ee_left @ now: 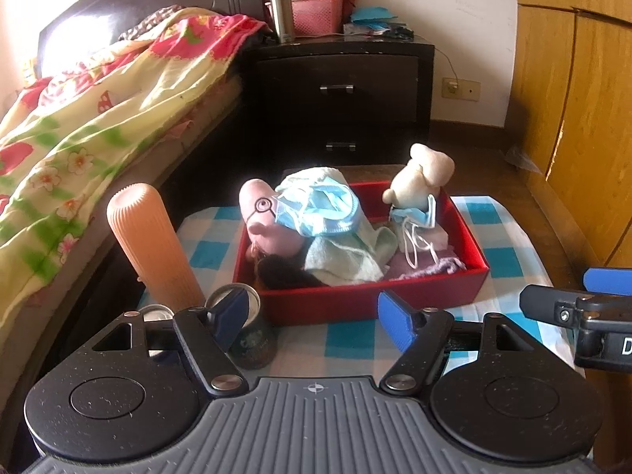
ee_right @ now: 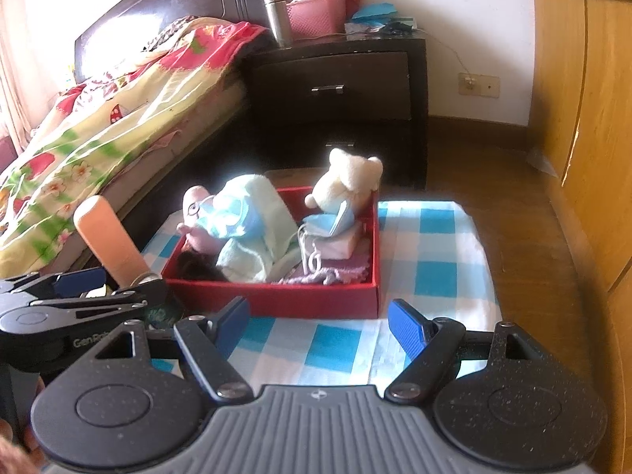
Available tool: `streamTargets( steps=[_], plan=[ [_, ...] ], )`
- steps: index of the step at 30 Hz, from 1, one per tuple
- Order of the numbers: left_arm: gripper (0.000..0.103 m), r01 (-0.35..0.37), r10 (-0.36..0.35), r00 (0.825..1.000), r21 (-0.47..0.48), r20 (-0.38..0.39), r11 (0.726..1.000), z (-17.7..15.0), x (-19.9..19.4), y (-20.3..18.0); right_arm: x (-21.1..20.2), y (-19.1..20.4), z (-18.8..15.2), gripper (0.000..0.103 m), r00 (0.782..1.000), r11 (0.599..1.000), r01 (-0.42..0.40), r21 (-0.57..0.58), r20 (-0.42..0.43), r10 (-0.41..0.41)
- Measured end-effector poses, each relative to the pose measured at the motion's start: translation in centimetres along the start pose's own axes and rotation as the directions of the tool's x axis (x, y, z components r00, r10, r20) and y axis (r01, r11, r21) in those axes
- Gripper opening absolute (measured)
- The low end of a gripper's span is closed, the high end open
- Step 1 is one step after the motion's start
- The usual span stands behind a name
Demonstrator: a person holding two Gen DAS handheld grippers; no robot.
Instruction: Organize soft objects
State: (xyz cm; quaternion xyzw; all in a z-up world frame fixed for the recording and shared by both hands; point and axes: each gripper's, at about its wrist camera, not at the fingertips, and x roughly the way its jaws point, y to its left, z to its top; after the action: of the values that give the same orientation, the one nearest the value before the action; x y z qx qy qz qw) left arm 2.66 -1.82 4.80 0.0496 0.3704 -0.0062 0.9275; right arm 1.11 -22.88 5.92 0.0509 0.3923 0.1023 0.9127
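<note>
A red box [ee_left: 355, 300] is seen on the blue-and-white checked cloth [ee_left: 501, 237] that covers the counter, toward its far edge. Inside it, a pink plush toy [ee_left: 260, 217] lies at the left end with a blue face mask [ee_left: 316, 213] over it, beside a pale green towel [ee_left: 343, 256]. At the far right corner of the box a cream plush toy [ee_left: 418, 181] sits upright on a second blue mask [ee_left: 414, 213], under which pink and purple cloths are stacked. A dark furry item [ee_left: 284, 272] is tucked in the near left corner.

An orange ribbed cylinder [ee_left: 146, 237] and a dark can [ee_left: 249, 335] stand at the counter's left edge, outside the box.

The left gripper [ee_left: 312, 316] is held over the near edge with its jaws well apart and nothing between them. The right gripper [ee_right: 328, 326] is likewise held with jaws wide and empty, over bare cloth near the box's front wall.
</note>
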Motion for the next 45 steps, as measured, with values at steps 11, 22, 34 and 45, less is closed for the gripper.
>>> streamTargets(
  steps=[11, 22, 34, 45],
  plan=[
    [0.074, 0.022, -0.022, 1.0, 0.015, 0.005, 1.0, -1.2, -1.3, -0.9, -1.7, 0.3, -1.8, 0.056, 1.0, 1.0, -0.029, -0.004, 0.003, 0.029],
    [0.078, 0.045, -0.045, 0.999, 0.027, -0.002, 0.999, -2.5, -2.2, -1.4, -2.9, 0.1, -3.3, 0.056, 0.999, 0.999, -0.039, -0.004, -0.002, 0.039],
    [0.082, 0.07, -0.07, 0.997, 0.01, -0.021, 0.997, -3.5, -2.7, -1.4, -3.7, -0.4, -3.5, 0.056, 0.999, 0.999, -0.041, 0.015, 0.026, 0.041],
    [0.083, 0.094, -0.098, 0.994, -0.095, -0.041, 0.991, -3.6, -2.4, -0.1, -3.5, 0.1, -3.6, 0.057, 0.999, 1.0, -0.003, -0.008, 0.045, 0.003]
  ],
)
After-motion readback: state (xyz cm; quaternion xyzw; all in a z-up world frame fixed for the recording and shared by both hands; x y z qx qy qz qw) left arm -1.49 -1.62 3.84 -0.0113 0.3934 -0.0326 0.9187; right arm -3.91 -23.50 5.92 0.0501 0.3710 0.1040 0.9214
